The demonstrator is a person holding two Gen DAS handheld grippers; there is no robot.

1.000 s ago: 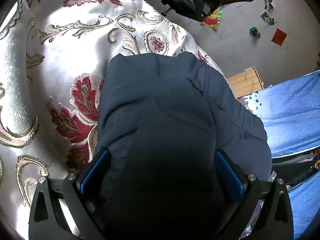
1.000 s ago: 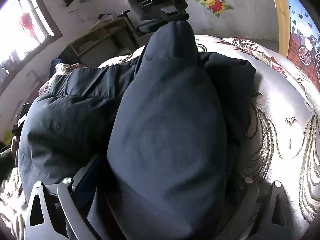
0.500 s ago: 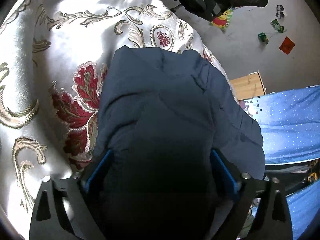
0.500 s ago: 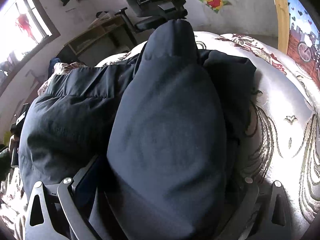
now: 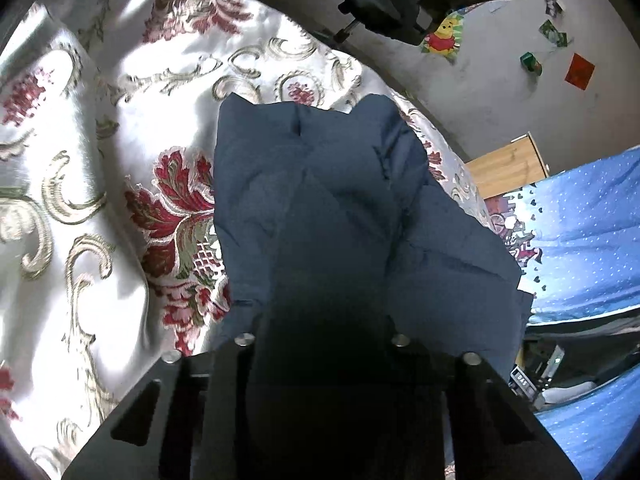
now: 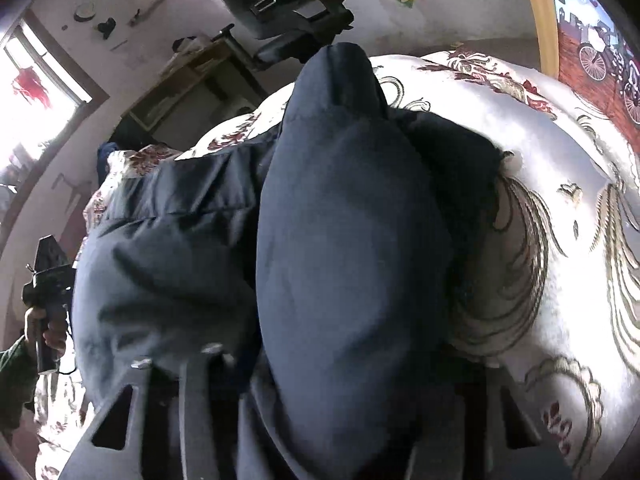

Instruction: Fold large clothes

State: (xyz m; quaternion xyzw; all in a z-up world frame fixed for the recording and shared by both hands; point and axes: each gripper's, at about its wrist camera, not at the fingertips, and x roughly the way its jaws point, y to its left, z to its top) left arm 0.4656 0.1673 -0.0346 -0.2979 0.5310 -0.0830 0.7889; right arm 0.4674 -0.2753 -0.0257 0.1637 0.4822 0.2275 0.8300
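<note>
The dark blue padded jacket (image 5: 320, 208) lies spread over the bed's white satin cover (image 5: 100, 160) with its red and gold flowers; one puffed part of it bulges up between each pair of tongs. The left tongs (image 5: 324, 344) have just been closing and now pinch a bunched fold of the jacket, the cloth filling the narrow gap between their arms; the right tongs (image 6: 344, 364) have likewise been closing, clamped on a thick rounded roll of the same jacket — likely a sleeve or side panel, though I cannot say which. In the right wrist view the left-hand tool shows at the far edge, gripped by a hand (image 6: 44, 328).

The step in hand looks like the start of a fold: both edges seized, the cloth about to be lifted. The next move calls for raising both holds together and carrying them across the body of the jacket, keeping them level so the padding does not twist; the slippery cover beneath may slide with it — worth watching.
</note>
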